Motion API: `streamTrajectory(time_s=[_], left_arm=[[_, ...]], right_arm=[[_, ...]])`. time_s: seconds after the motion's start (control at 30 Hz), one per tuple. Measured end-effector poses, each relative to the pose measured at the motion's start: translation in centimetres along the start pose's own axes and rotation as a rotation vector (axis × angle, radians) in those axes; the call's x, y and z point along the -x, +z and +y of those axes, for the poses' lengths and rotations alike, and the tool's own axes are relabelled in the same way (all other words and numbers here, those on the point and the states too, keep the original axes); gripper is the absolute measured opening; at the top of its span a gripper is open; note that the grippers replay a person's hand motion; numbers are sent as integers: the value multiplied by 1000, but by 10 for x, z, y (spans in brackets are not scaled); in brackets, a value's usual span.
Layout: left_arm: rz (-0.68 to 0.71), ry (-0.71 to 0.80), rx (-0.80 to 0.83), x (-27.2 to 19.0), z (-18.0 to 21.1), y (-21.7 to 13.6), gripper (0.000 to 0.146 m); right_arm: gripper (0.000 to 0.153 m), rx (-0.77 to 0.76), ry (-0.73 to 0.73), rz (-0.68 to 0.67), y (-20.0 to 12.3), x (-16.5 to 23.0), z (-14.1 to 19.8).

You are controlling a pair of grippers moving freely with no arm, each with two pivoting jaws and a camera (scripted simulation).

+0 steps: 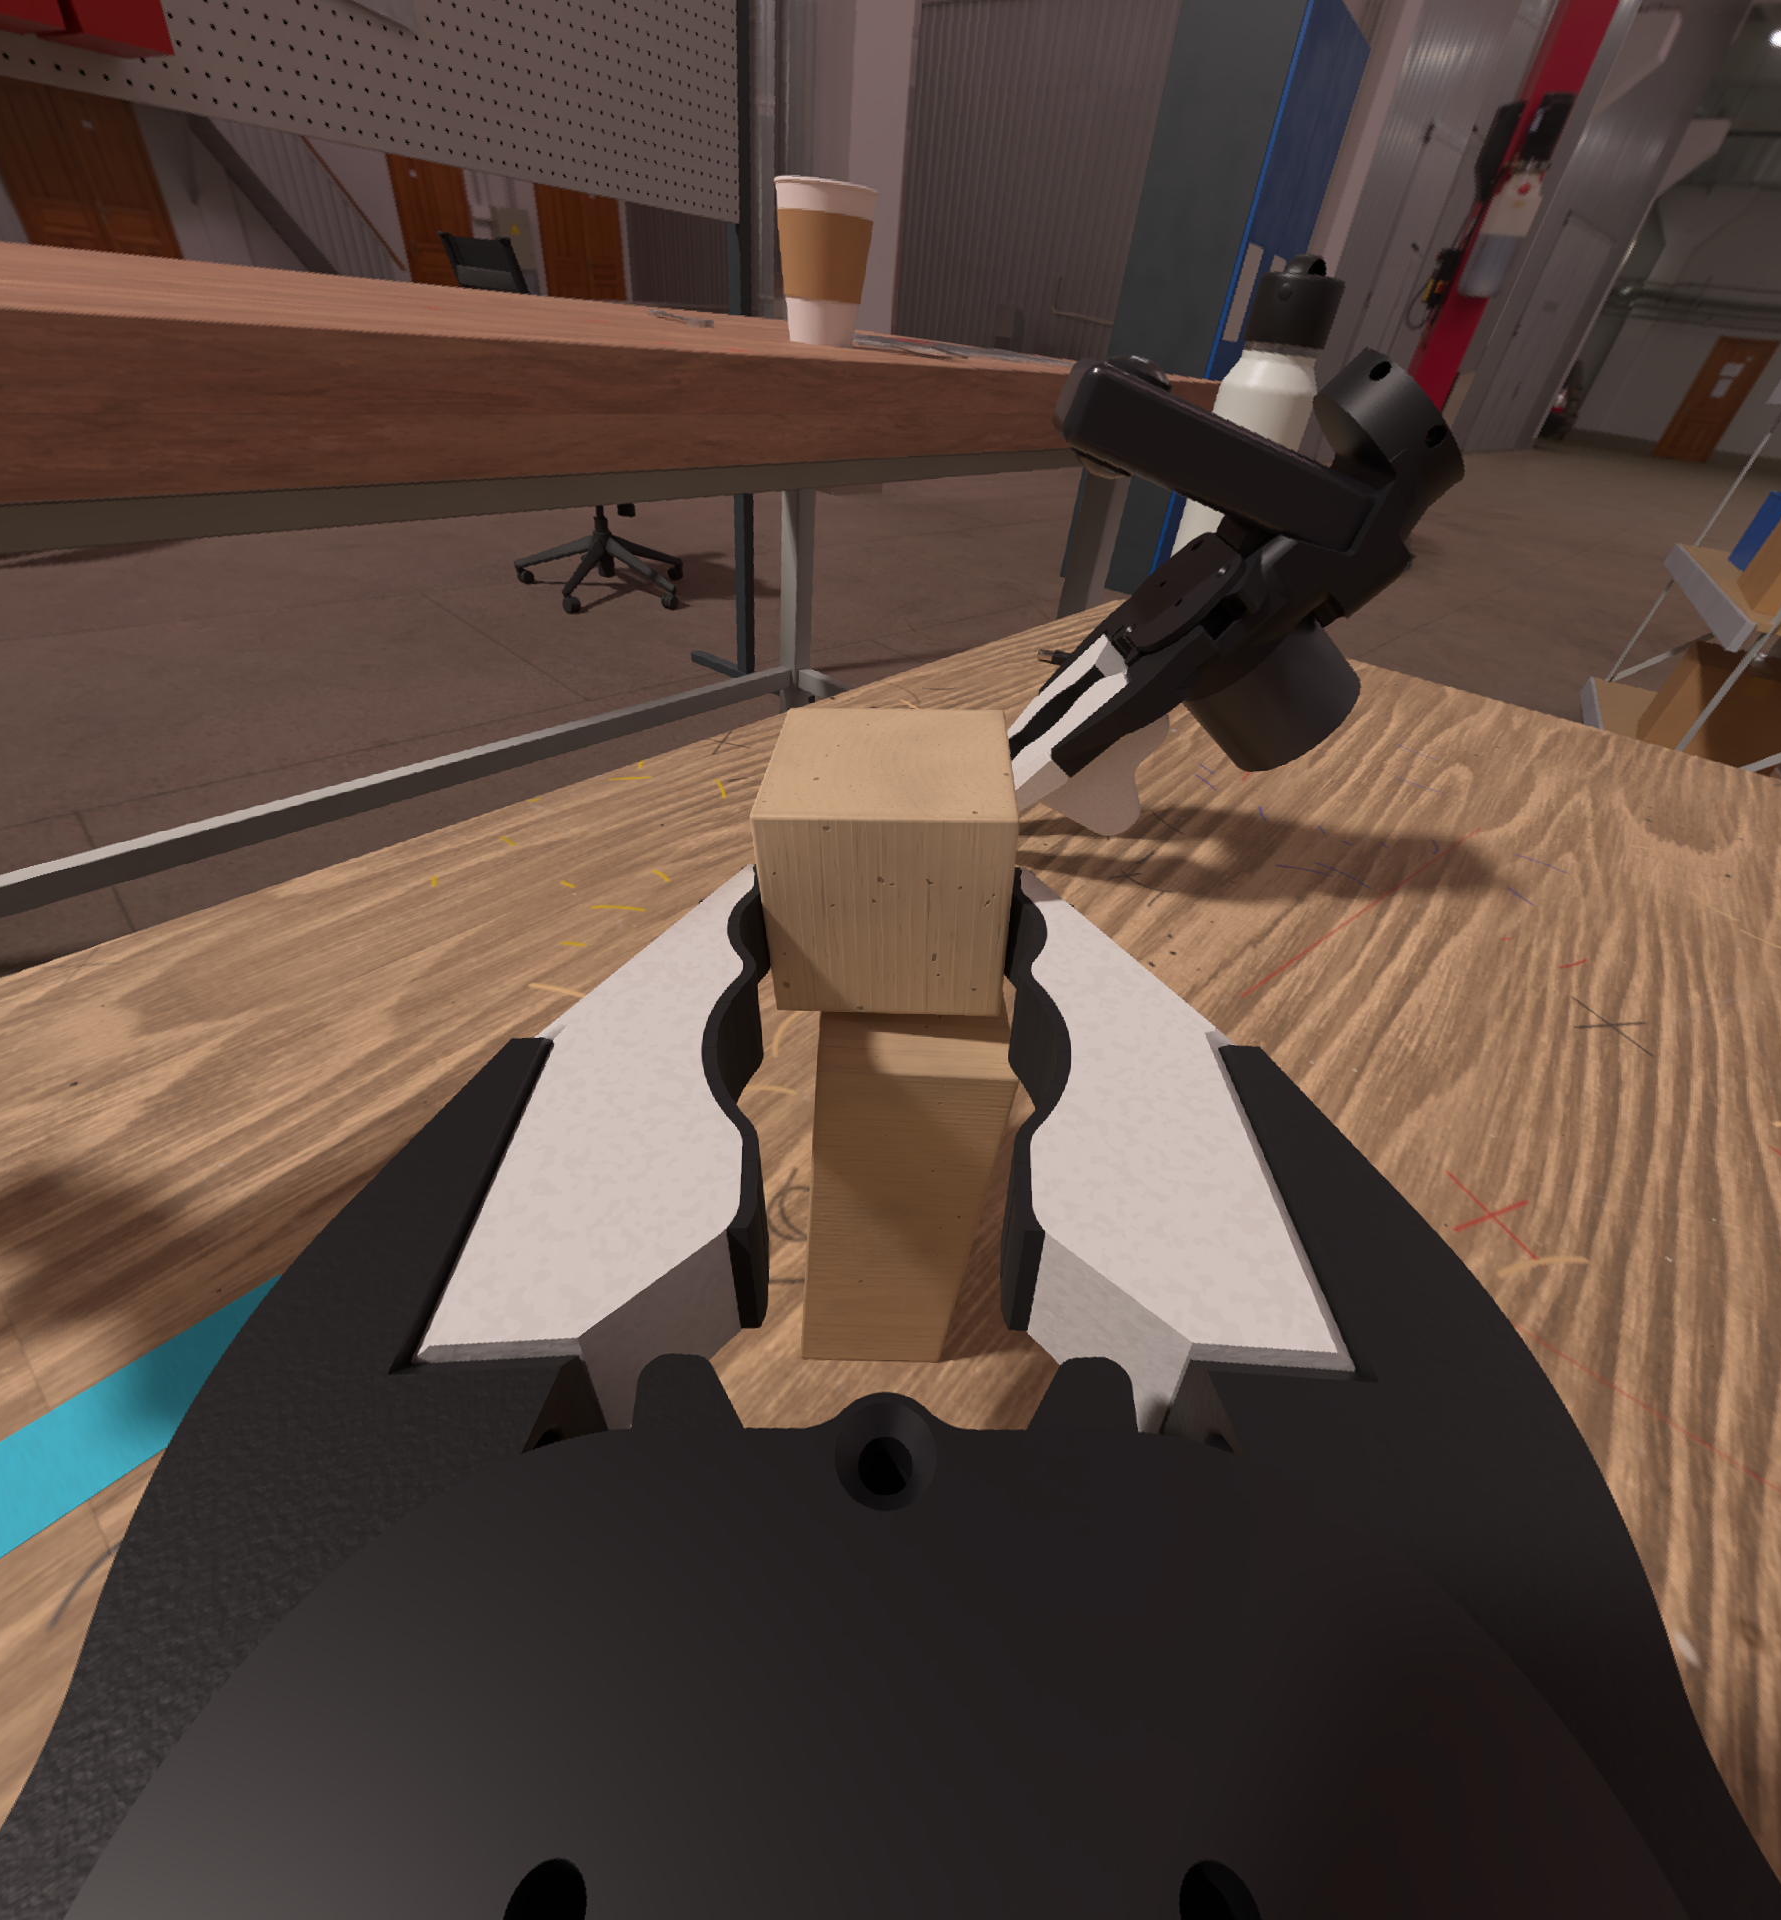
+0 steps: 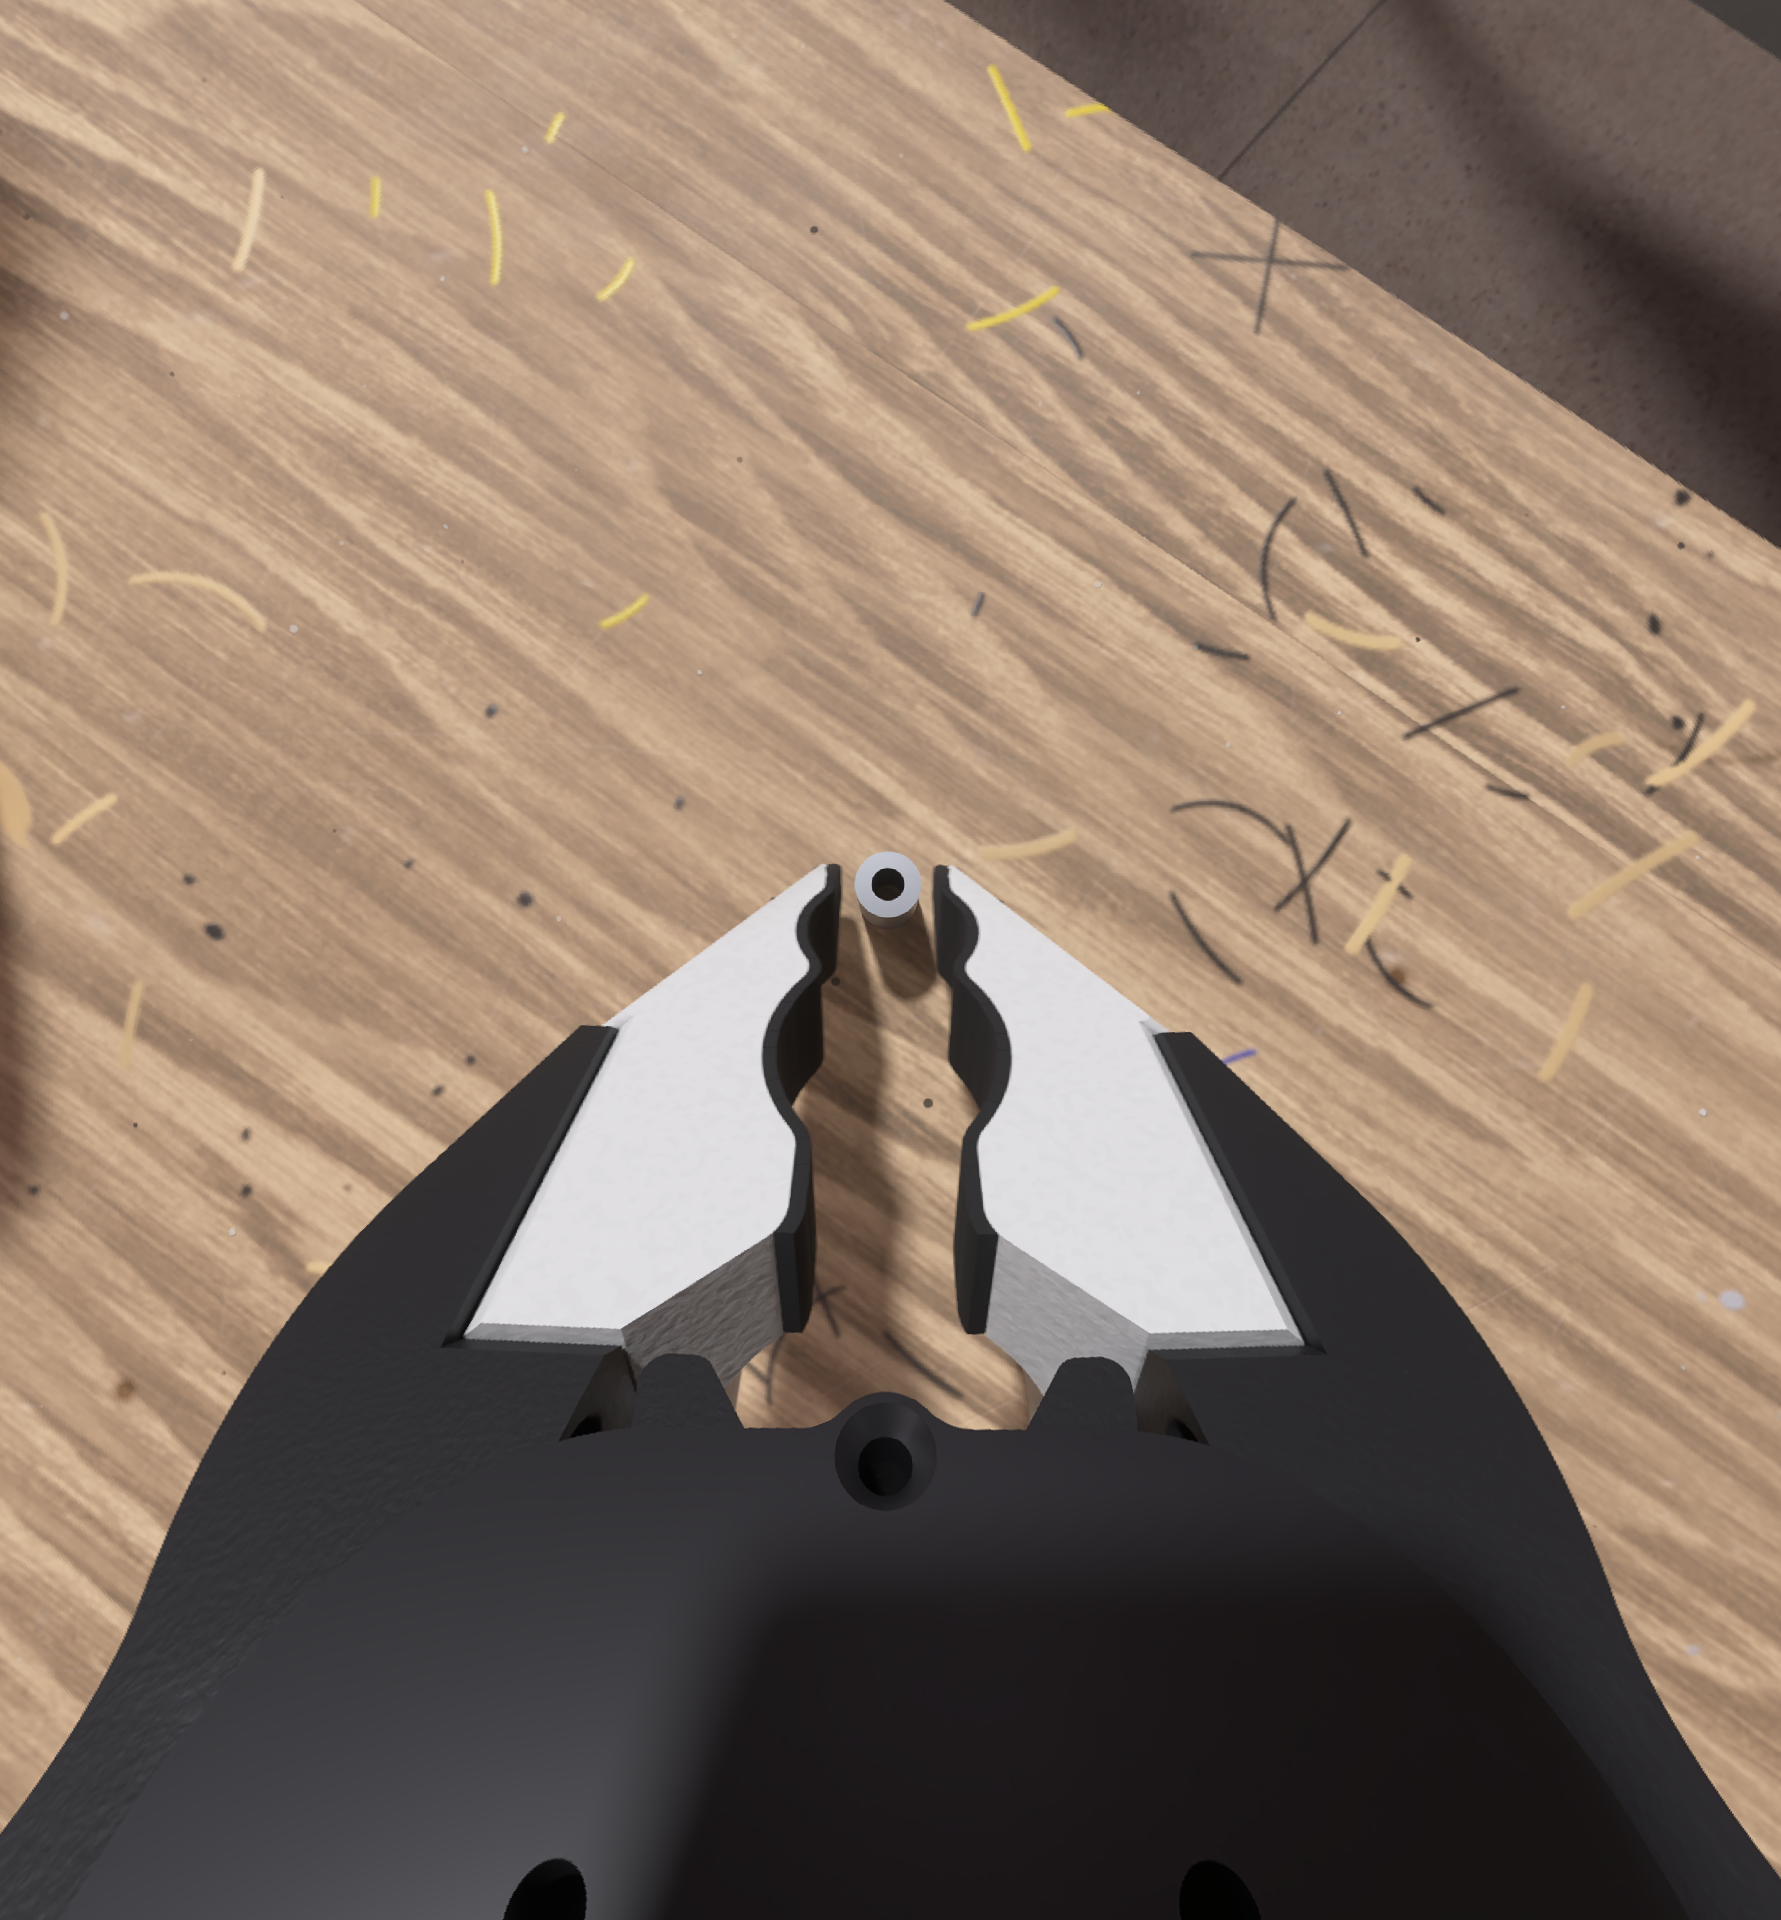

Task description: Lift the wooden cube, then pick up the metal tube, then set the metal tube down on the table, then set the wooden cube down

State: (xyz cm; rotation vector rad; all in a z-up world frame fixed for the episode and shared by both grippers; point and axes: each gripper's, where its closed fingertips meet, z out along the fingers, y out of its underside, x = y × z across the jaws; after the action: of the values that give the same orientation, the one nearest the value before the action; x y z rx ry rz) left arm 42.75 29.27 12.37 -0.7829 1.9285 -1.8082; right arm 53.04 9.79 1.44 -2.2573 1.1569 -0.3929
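Left fingers [image 1: 657, 1039] clamped on cube [image 1: 884, 868], raised clear of table [image 1: 1488, 1039] — frees tube. Right fingers [image 2: 1052, 1049] apart, flanking upright tube [image 2: 887, 886] beside cube — ungripped, on table.

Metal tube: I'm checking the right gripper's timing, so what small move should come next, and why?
Probably close the right gripper: the metal tube stands upright between its fingertips with slim gaps either side, while the left gripper grips the wooden cube.
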Motion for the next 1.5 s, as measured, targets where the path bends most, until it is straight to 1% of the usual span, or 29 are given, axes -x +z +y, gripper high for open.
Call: streamTrajectory(time_s=[0.03, 0.17, 0.3, 0.37, 0.43, 0.5, 0.6, 0.7, 0.8, 0.93, 1.17, 1.5], left_arm=[[0, -1, 0, 0, 0, 0, 45], [1, 0, 0, 0, 0, 0, 45], [0, 0, 0, 0, 0, 0, 45], [0, 0, 0, 0, 0, 0, 45], [1, 1, 0, 0, 0, 0, 45], [0, 3, 0, 0, 0, 0, 45], [0, 8, 0, -1, 0, 0, 45], [2, 18, 8, -2, 1, 1, 45], [1, 26, 15, -3, 3, 2, 45], [-1, 23, 24, -2, 5, 3, 45], [-13, 21, 27, 0, 5, 3, 44], [-25, 22, 34, 1, 5, 3, 44]], right_arm=[[12, 2, 0, 0, 1, 0, 0], [12, -12, 14, -15, -1, 1, 0], [12, -106, 40, -25, -18, 2, -13], [12, -172, 62, -72, -33, 7, -19], [12, -249, 71, -164, -51, 18, -20], [12, -274, 24, -224, -64, 29, -7], [12, -221, -143, -226, -75, 41, 37], [12, -167, -310, -211, -79, 53, 82], [12, -132, -354, -190, -83, 58, 107], [12, -110, -361, -180, -86, 58, 115], [12, -63, -343, -224, -86, 58, 116], [12, -64, -336, -218, -86, 58, 116]])
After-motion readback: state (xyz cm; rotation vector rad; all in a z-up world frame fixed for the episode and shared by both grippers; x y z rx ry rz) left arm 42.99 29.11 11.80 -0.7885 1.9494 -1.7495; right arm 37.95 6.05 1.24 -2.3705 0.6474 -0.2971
